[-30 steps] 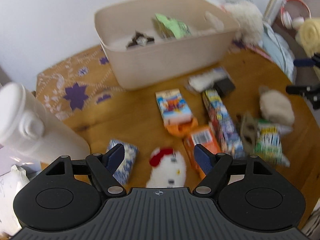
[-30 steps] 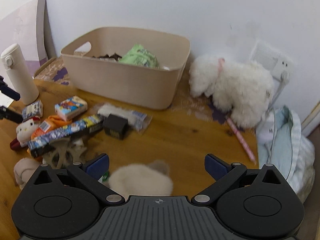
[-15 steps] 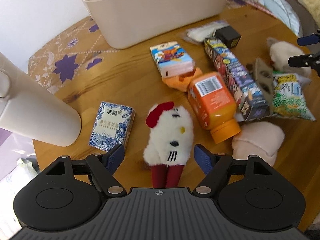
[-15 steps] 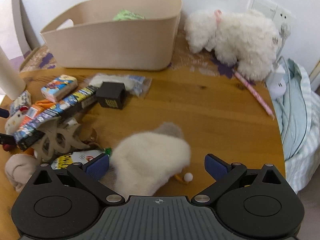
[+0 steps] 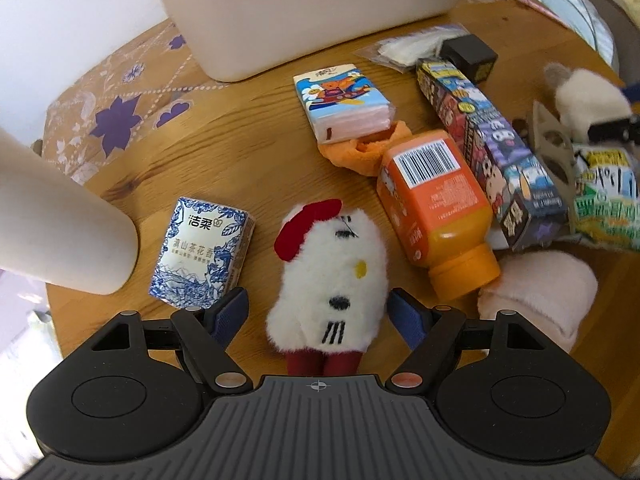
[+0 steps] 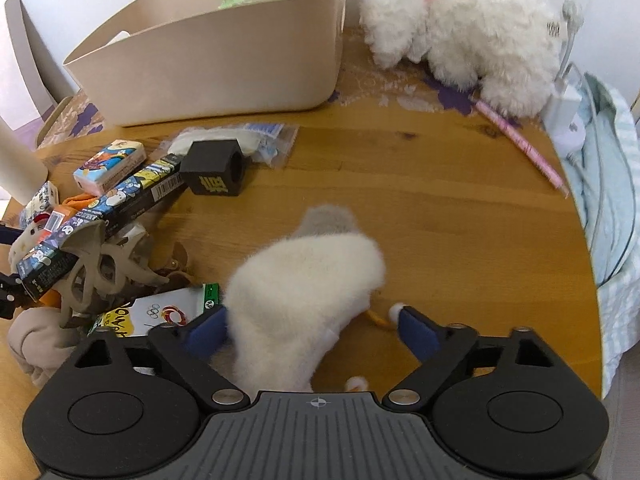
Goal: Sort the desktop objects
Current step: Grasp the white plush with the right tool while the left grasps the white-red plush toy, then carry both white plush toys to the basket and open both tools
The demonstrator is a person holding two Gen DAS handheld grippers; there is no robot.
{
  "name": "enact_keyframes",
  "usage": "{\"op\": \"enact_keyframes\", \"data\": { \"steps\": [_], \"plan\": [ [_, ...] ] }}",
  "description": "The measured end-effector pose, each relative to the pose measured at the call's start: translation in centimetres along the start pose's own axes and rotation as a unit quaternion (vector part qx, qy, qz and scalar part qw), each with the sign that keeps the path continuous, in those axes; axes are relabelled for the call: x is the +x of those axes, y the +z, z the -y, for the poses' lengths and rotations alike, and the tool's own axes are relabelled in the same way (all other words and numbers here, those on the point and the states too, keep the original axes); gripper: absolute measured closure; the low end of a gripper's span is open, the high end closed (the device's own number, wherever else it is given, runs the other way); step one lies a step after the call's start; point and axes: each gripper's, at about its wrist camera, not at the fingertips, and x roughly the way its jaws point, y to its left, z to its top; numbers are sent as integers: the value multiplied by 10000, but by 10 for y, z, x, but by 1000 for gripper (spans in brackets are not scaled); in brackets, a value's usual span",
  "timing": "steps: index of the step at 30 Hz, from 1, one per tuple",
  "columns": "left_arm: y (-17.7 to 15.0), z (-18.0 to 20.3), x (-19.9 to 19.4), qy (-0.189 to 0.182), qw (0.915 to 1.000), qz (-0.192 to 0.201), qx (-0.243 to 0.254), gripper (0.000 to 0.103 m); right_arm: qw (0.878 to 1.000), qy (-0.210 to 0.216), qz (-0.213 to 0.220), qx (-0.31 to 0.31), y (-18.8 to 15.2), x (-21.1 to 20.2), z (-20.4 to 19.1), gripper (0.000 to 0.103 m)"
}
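1. Between the fingers of the left hand-held gripper (image 5: pixel 318 312) lies a white plush doll with a red cap (image 5: pixel 328 276), flat on the wooden tabletop (image 5: pixel 240 160). The jaws stand wide; both blue pads sit just beside the doll's flanks, and no pressing contact can be confirmed.
2. Just left of the left finger lies a blue-and-white tissue pack (image 5: pixel 202 258); further left stands a white cylinder (image 5: pixel 56 224).
3. Ahead and to the right lies an orange bottle (image 5: pixel 434 204) on its side, cap toward the hand-held gripper, with a pale pink fuzzy item (image 5: pixel 540 292) beside the cap.
4. Beyond the bottle lie a cartoon tissue pack (image 5: pixel 344 106), a long printed carton (image 5: pixel 492 152) and a black block (image 5: pixel 470 56).
5. Farthest ahead stands a beige storage bin (image 5: pixel 300 16).
6. Between the fingers of the right hand-held gripper (image 6: pixel 310 326) lies a cream fuzzy sock (image 6: pixel 304 292). The jaws have just been closing; the left pad touches the sock's edge, while the right pad stands apart from it, beside a small pom-pom (image 6: pixel 395 311).
7. Left of this hand-held gripper lie a snack packet (image 6: pixel 156 314) and the same clutter of cartons.
8. Far ahead, right of the bin, lies a large white plush animal (image 6: pixel 468 32).
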Motion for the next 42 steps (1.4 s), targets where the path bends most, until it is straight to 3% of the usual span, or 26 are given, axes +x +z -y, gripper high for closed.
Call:
{"op": "enact_keyframes", "data": {
  "steps": [3,10,13,25,42],
  "plan": [
    [1,-4,1,-94,9998,31,-149,26,10000,45,-70,23,-1,3,1,31],
    [0,-5,-4,-286,9995,78,-116,54,9996,246,-89,-137,-1,3,-3,77],
    [-1,-5,-4,-274,9995,49,-112,58,9992,290,-101,-242,0,2,-5,85],
    [9,-14,-30,-213,9990,359,-143,59,9962,192,273,-799,15,-27,-6,88],
    [81,-41,-98,119,9916,1280,-117,59,9903,-128,972,-983,70,-71,16,88]
  ]
}}
